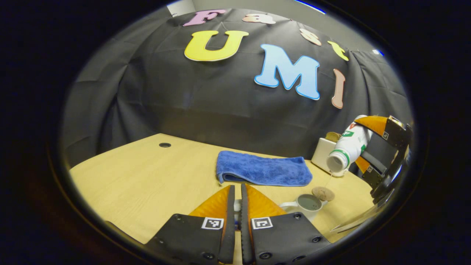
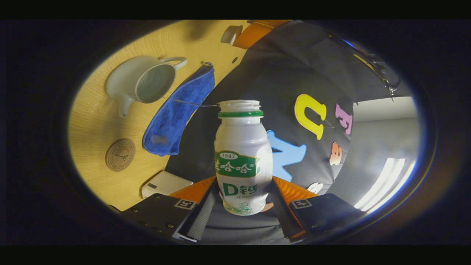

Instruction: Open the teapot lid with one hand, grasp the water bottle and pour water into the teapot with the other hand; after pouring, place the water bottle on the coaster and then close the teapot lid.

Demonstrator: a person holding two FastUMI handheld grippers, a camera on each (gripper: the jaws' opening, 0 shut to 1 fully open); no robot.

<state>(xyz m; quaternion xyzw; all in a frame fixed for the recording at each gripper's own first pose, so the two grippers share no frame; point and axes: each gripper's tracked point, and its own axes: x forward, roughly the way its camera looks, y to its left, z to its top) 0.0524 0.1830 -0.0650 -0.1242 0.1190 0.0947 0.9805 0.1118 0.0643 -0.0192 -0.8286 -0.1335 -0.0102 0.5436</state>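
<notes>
Tipping the water bottle [image 2: 241, 154], clamped in my right gripper [image 2: 241, 206], I see its mouth high and far-right of the open teapot [image 1: 309, 203], while my left gripper [image 1: 237, 217] pinches something white, probably the lid.
</notes>
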